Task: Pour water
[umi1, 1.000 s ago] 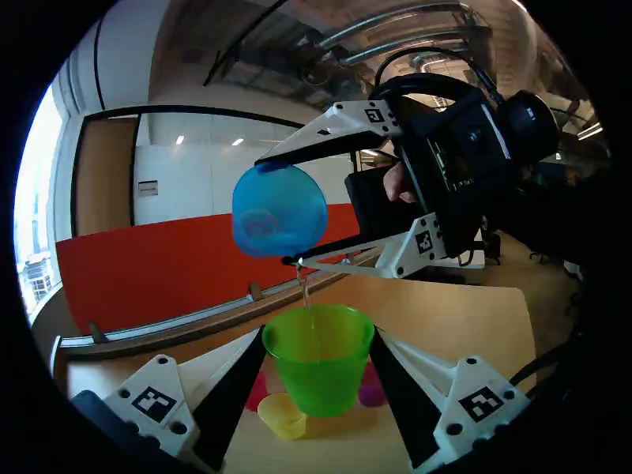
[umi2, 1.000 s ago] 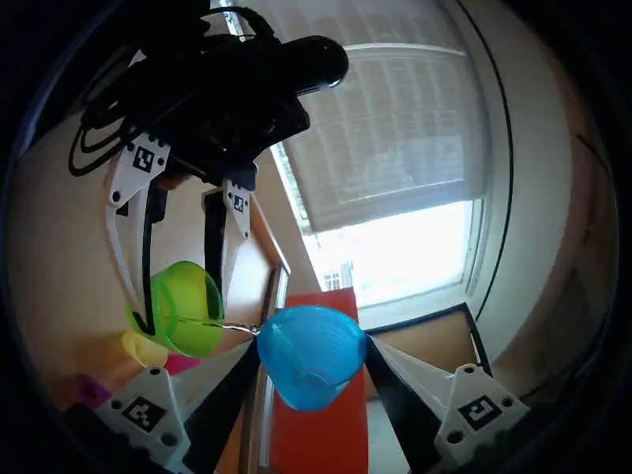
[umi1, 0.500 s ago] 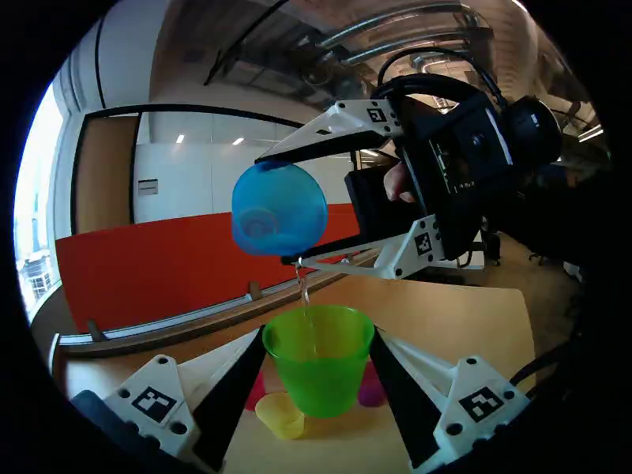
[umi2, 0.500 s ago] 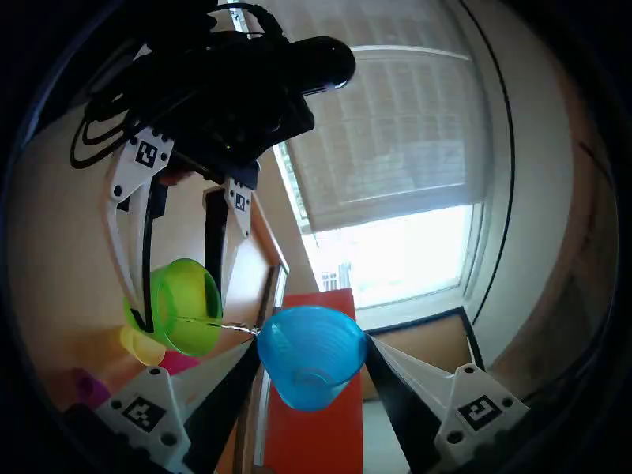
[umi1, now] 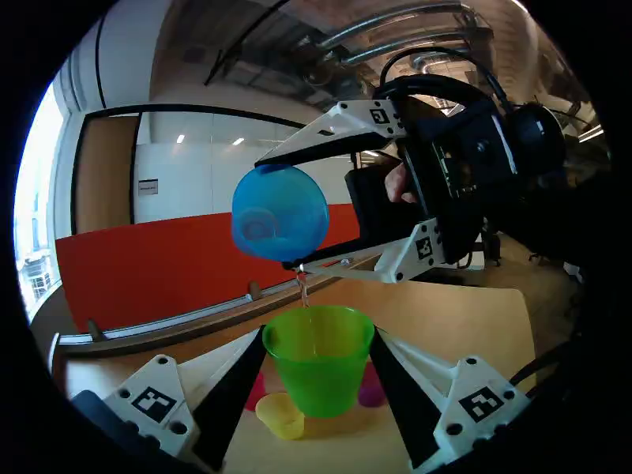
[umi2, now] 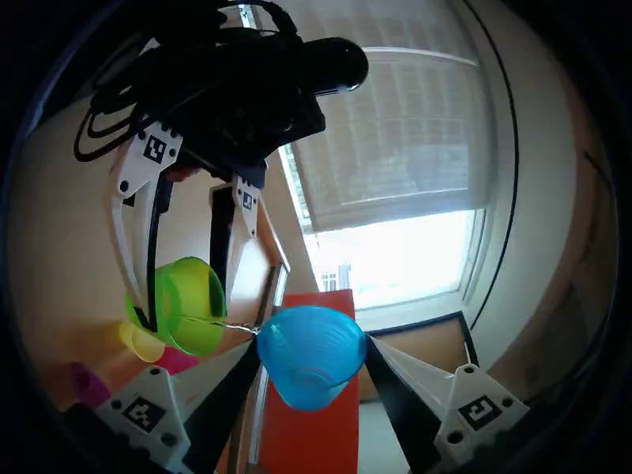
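Note:
My left gripper (umi1: 318, 365) is shut on an upright green cup (umi1: 318, 365), held above a wooden table (umi1: 450, 316). The right gripper (umi1: 278, 212) holds a blue cup (umi1: 278, 212) tipped over just above it, and a thin stream of water (umi1: 305, 294) falls from the blue rim into the green cup. In the right gripper view the blue cup (umi2: 310, 365) sits between my right gripper's (umi2: 310, 365) fingers, its rim facing the green cup (umi2: 189, 308), with the water thread (umi2: 225, 323) running across. The left gripper (umi2: 189, 308) grips that green cup. A hand (umi1: 397, 183) holds the right gripper.
On the table under the green cup lie a yellow cup (umi1: 283, 414), a pink cup (umi1: 257, 392) and a purple cup (umi1: 370, 387). A red wall panel (umi1: 158, 268) and rail run behind the table. A bright window with blinds (umi2: 395, 205) shows in the right gripper view.
The blue cup has tilted slightly further while water keeps running into the green cup. Both grippers have stayed almost in place.

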Motion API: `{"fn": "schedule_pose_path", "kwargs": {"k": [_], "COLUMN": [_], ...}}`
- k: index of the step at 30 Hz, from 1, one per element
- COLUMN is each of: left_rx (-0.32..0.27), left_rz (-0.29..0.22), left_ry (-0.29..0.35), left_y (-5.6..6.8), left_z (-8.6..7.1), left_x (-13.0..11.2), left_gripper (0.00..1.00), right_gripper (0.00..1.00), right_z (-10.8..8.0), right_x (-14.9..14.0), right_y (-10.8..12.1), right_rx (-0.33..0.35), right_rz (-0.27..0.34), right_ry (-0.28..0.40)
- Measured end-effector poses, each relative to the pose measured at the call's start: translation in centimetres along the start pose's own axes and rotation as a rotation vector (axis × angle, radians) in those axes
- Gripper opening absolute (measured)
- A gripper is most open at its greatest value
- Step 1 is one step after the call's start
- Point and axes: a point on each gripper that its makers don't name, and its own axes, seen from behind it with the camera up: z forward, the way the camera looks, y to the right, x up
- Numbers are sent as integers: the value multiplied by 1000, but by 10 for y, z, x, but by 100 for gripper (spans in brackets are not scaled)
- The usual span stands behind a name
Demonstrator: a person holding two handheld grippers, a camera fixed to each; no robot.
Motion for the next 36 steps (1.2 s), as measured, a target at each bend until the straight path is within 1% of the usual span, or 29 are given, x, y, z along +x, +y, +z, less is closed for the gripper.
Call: {"fn": "schedule_pose_path", "kwargs": {"k": [18, 36], "left_rx": [2, 4], "left_rz": [2, 3], "left_ry": [1, 7], "left_y": [0, 0], "left_z": [0, -3], "left_x": [1, 3], "left_gripper": [89, 89], "right_gripper": [94, 94], "right_z": [-2, -3], "right_x": [8, 12], "right_y": [4, 7], "right_rx": [-13, -20], "right_rz": [-28, -49], "right_ry": [4, 6]}}
